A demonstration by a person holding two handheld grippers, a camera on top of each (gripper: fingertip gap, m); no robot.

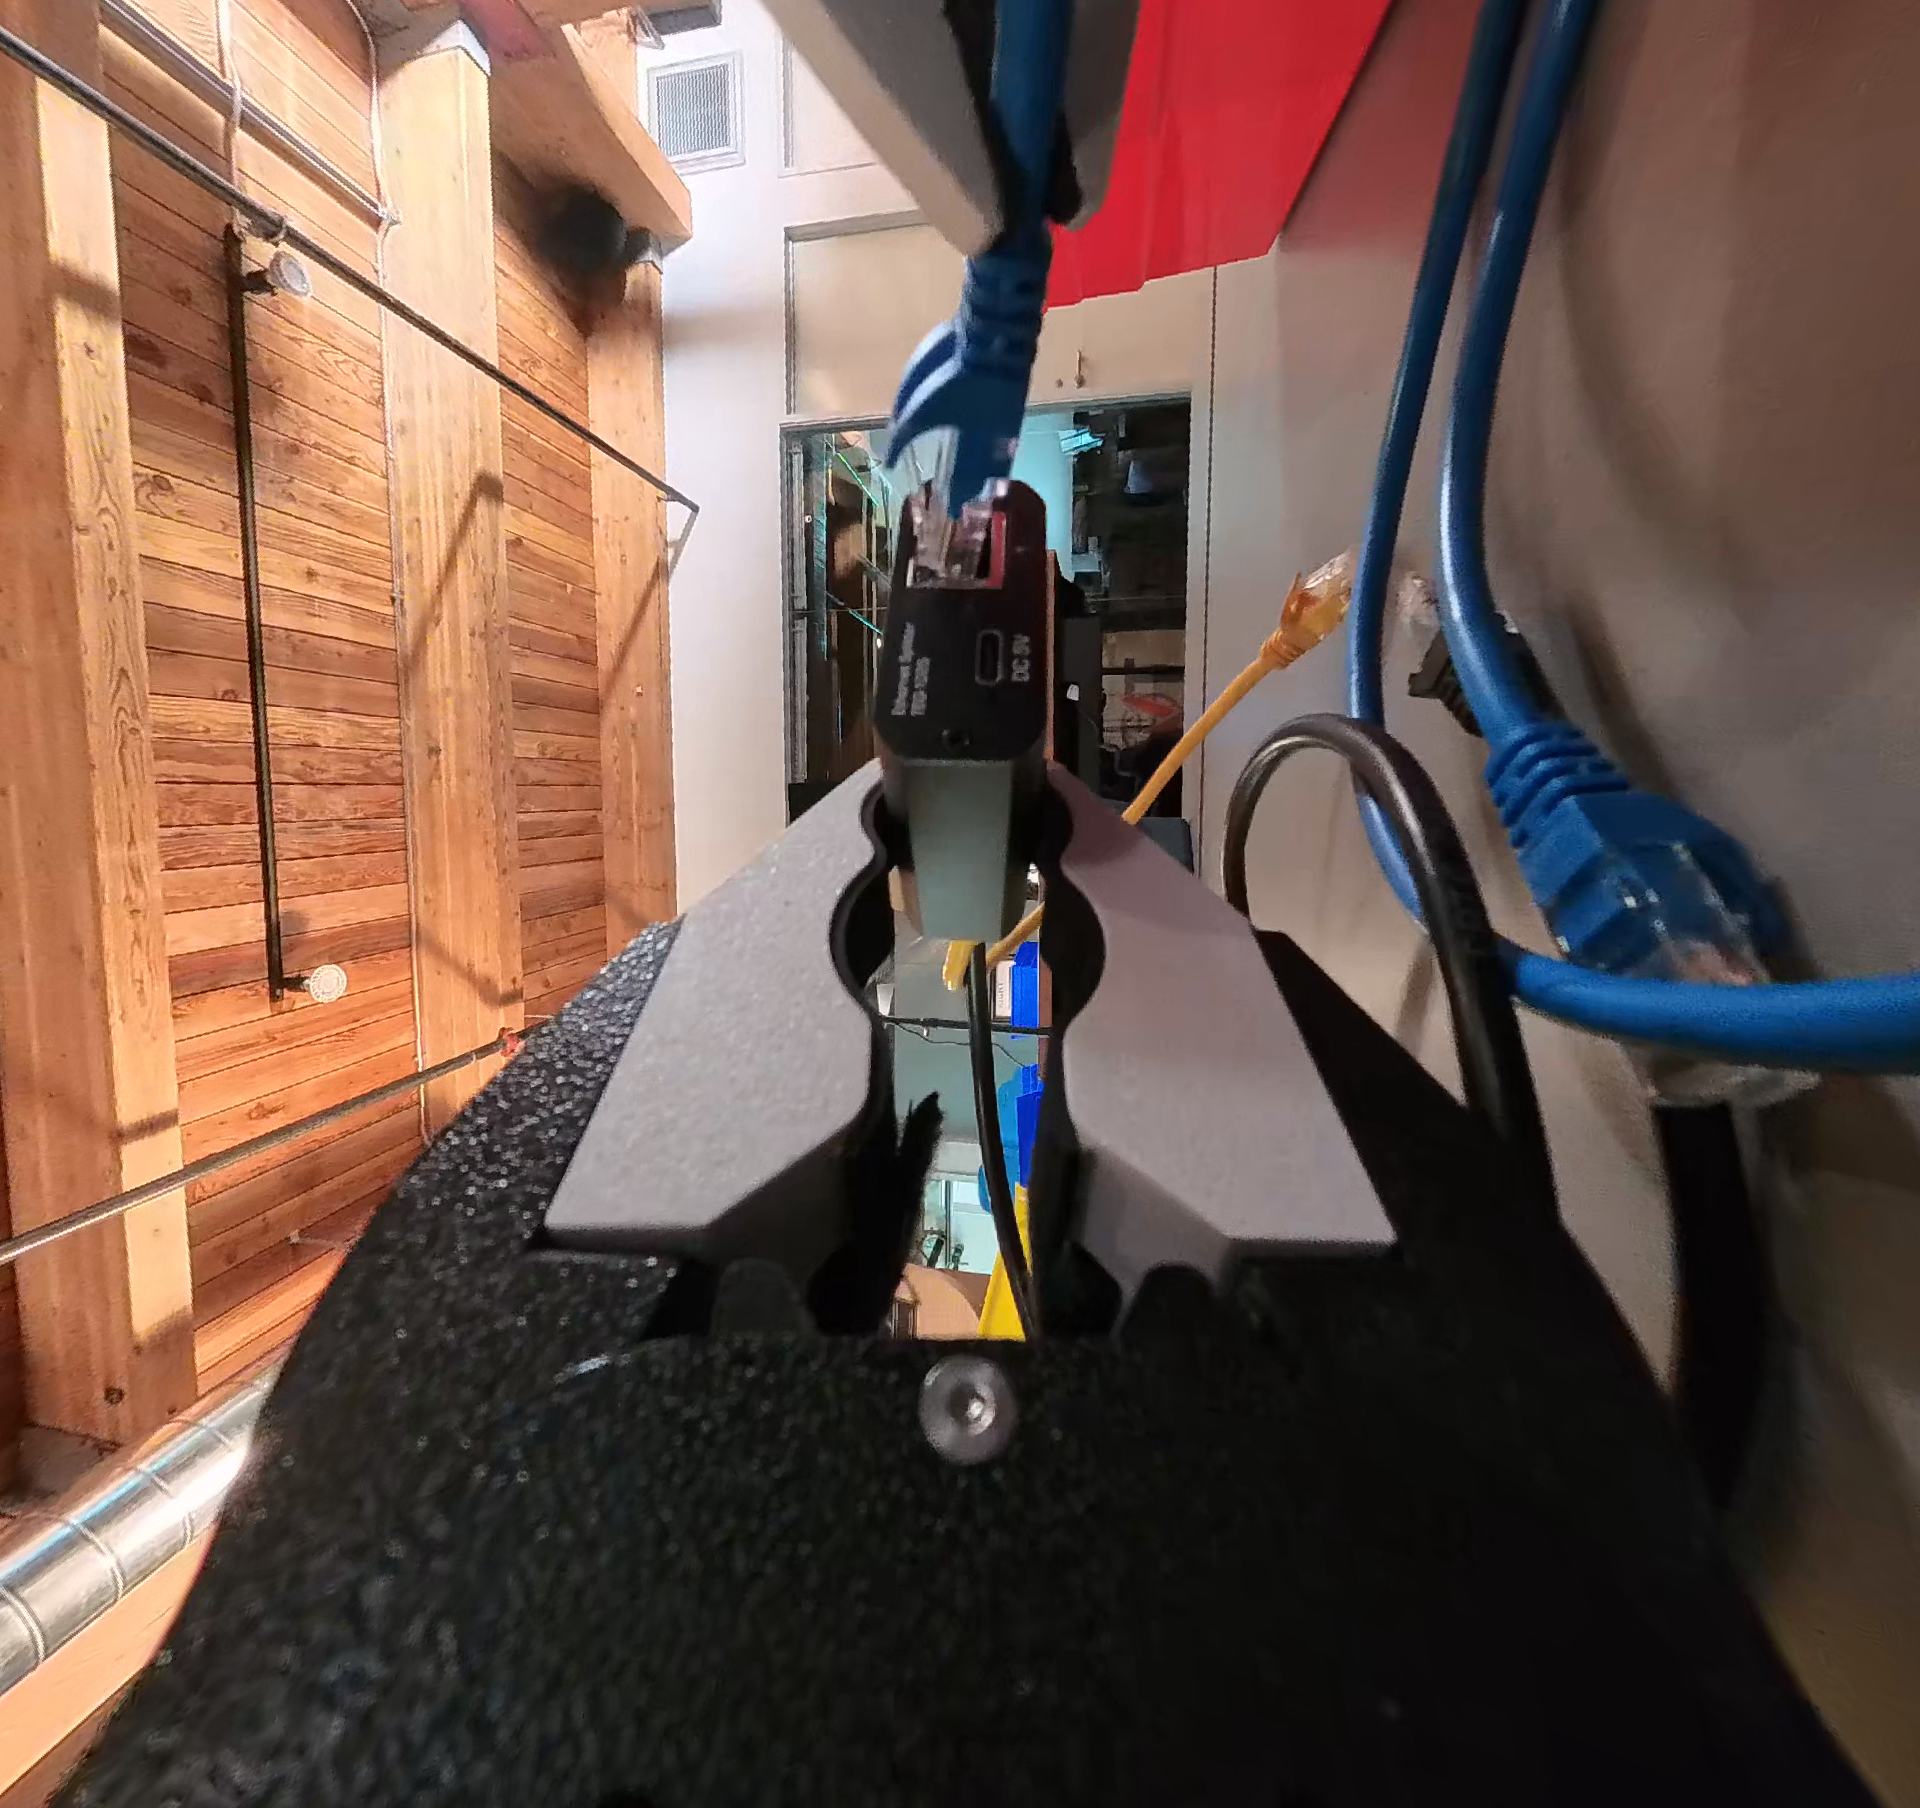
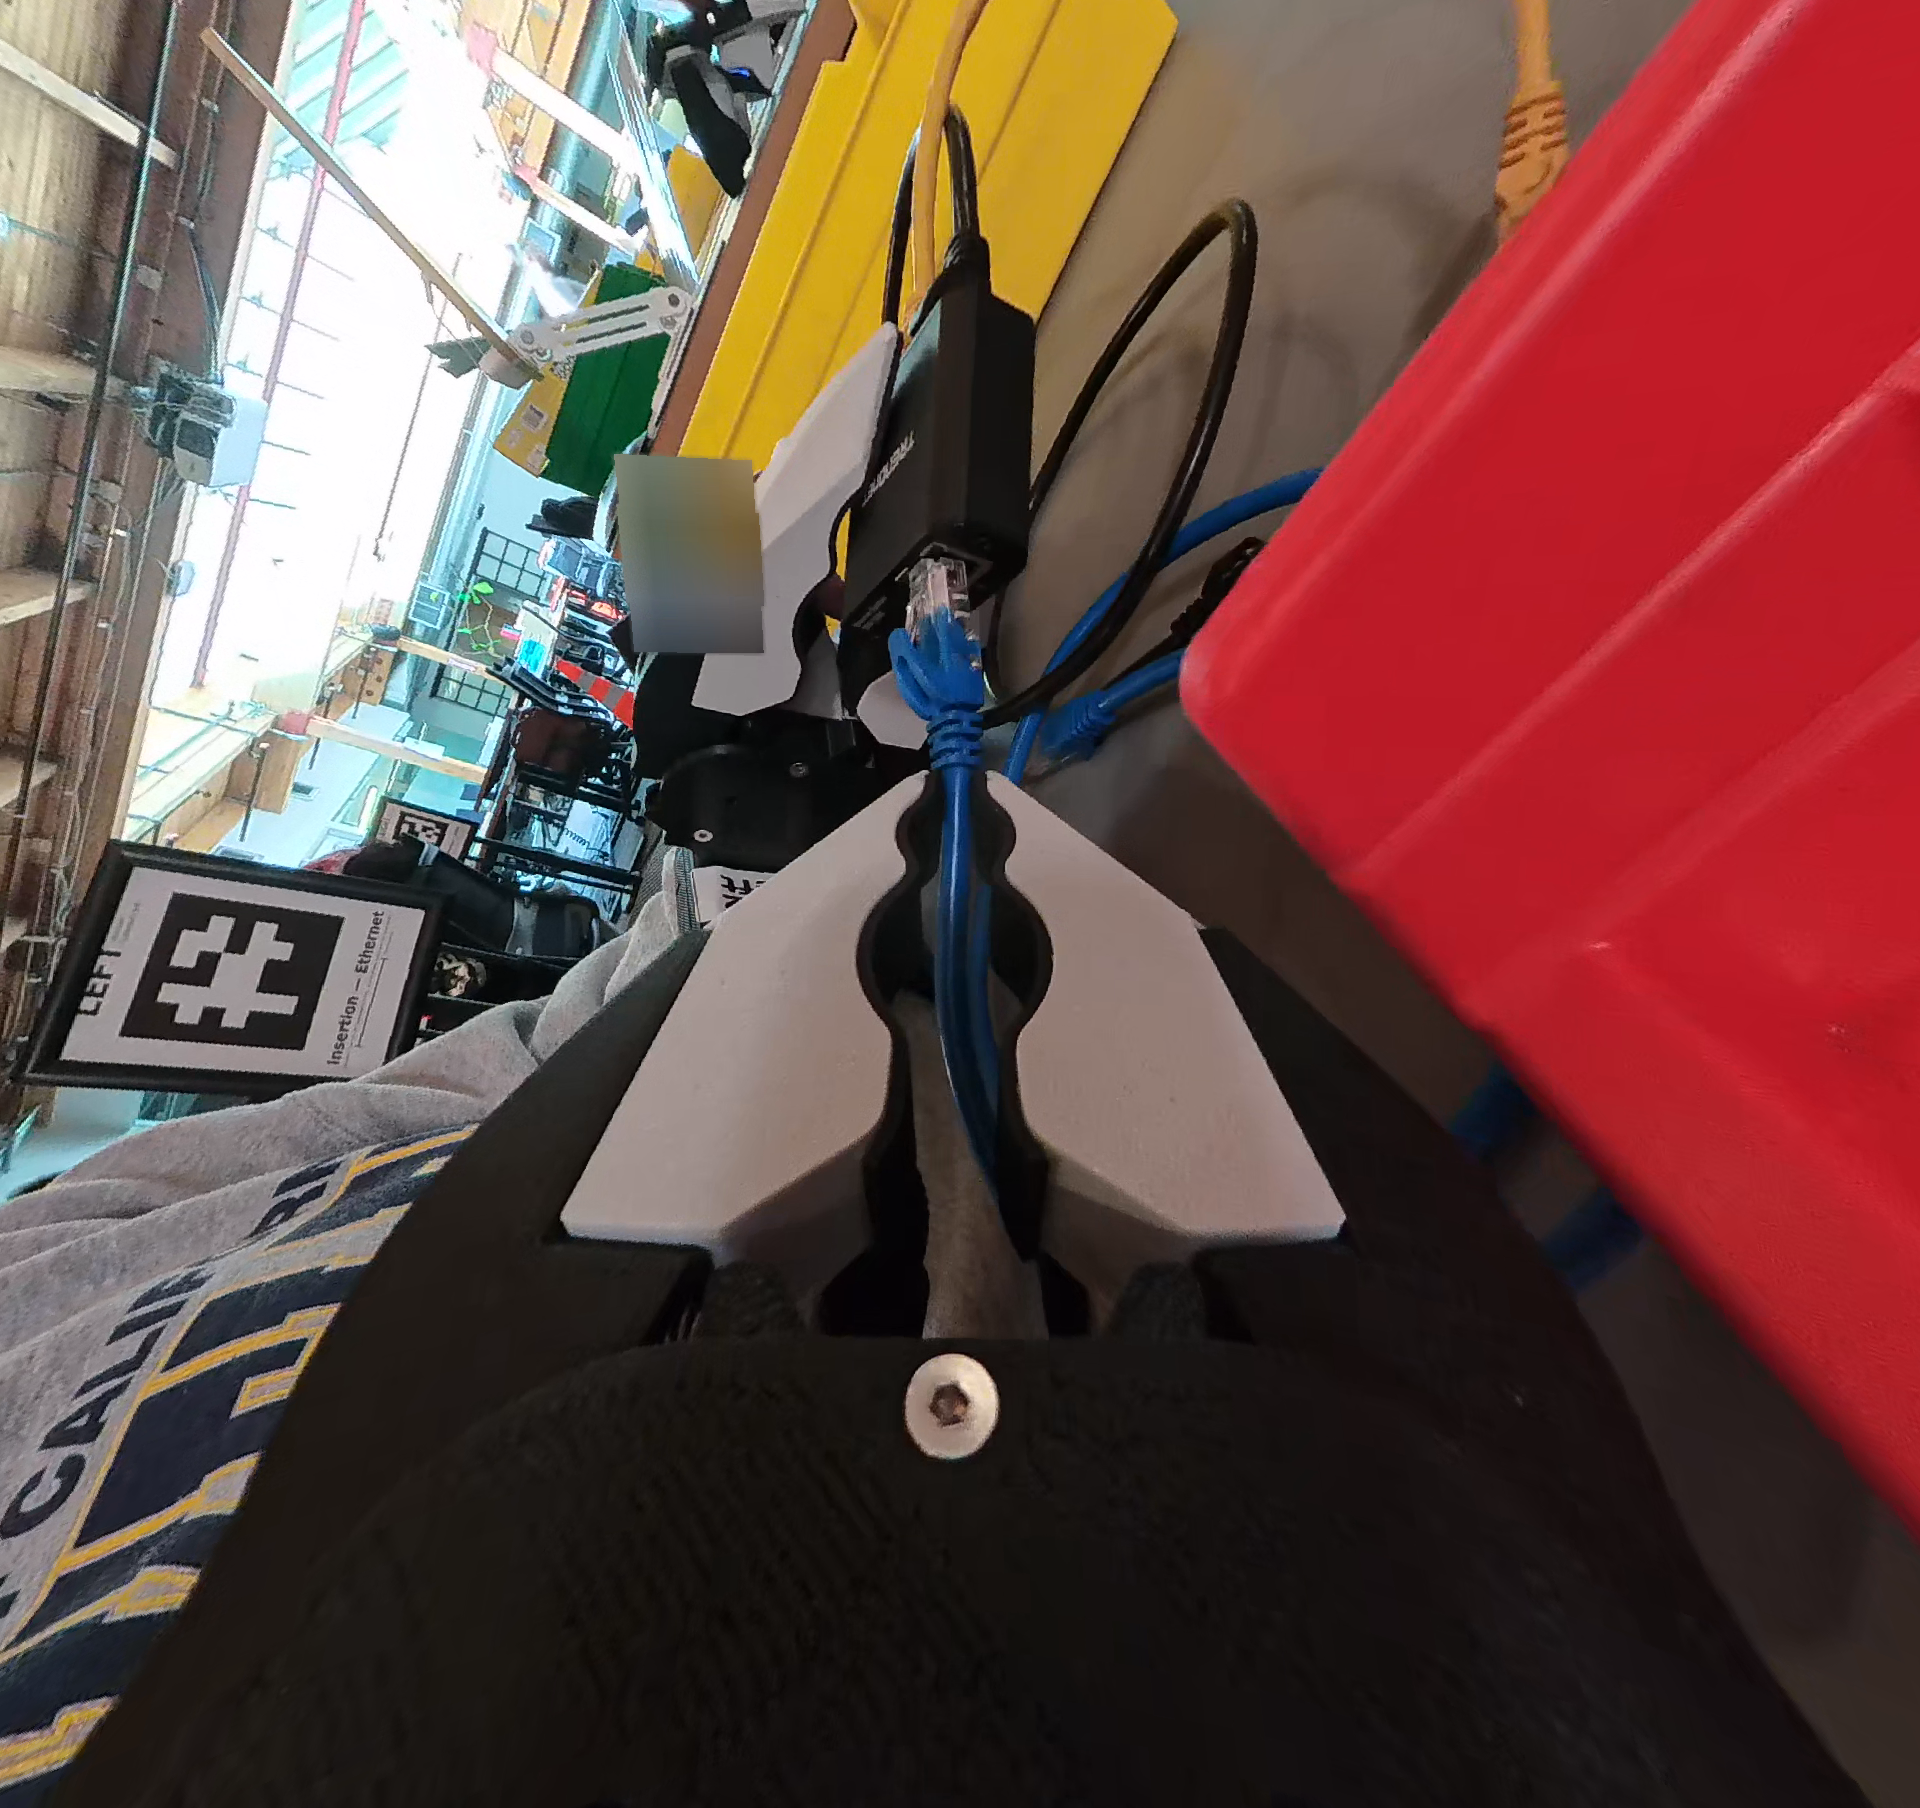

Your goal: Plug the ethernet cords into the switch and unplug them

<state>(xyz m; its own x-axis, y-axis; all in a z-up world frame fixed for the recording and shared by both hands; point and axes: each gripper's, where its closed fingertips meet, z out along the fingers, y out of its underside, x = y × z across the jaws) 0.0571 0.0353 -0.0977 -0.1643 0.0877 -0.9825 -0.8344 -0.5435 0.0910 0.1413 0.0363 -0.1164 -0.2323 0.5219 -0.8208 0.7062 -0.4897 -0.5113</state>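
My left gripper (image 1: 961,792) is shut on the small black switch (image 1: 966,657) and holds it off the grey table. The same switch (image 2: 945,428) shows in the right wrist view between the left gripper's white fingers (image 2: 821,480). My right gripper (image 2: 958,787) is shut on a blue ethernet cord just behind its plug (image 2: 940,636). The plug's clear tip (image 1: 956,532) sits at the mouth of the switch's port, partly in. A yellow cord (image 2: 940,96) and a black cable (image 2: 1195,387) leave the switch's far end.
A red bin (image 2: 1558,615) stands close on the right, a yellow bin (image 2: 1039,96) beyond the switch. A loose yellow plug (image 1: 1314,605) and a second blue plug (image 1: 1621,875) lie on the grey table (image 1: 1766,408). A framed marker sign (image 2: 239,969) and a person's grey sweatshirt (image 2: 208,1239) are at the left. Left tips to right tips: about 9 cm.
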